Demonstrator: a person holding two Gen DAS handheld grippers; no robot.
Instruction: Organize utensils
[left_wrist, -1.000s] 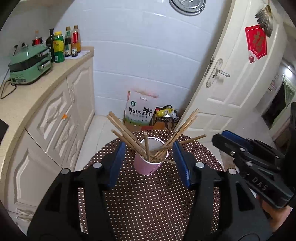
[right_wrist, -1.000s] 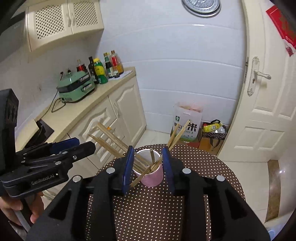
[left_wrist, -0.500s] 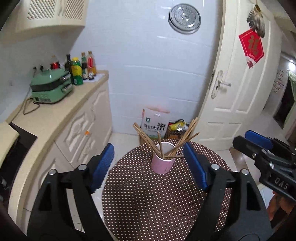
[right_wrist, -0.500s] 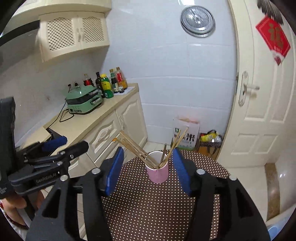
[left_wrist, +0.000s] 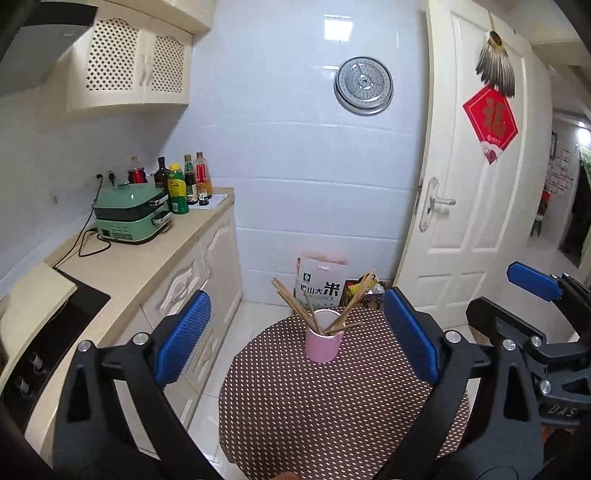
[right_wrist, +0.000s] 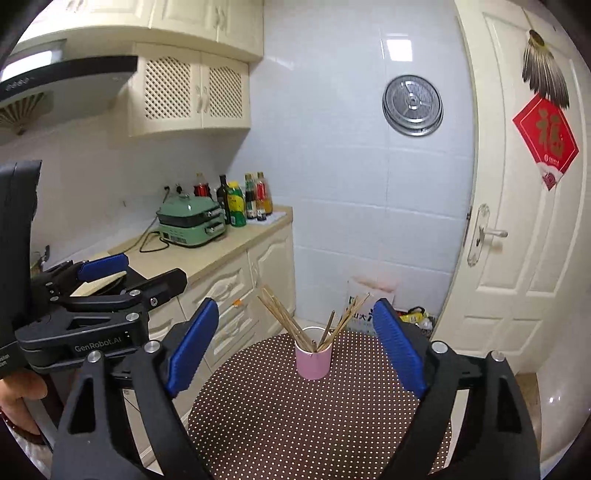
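On the dotted round table, chopsticks are standing fanned in the pink cup while left gripper and right gripper, backed off since a second ago, are spreading empty-jawed, suggesting sorting is finishing.

Bright, even indoor light, glare patches on the wall tiles, strong fisheye bending and dark corners

left gripper and right gripper side by side, tilted slightly down, jaws opening wide, nothing between them.
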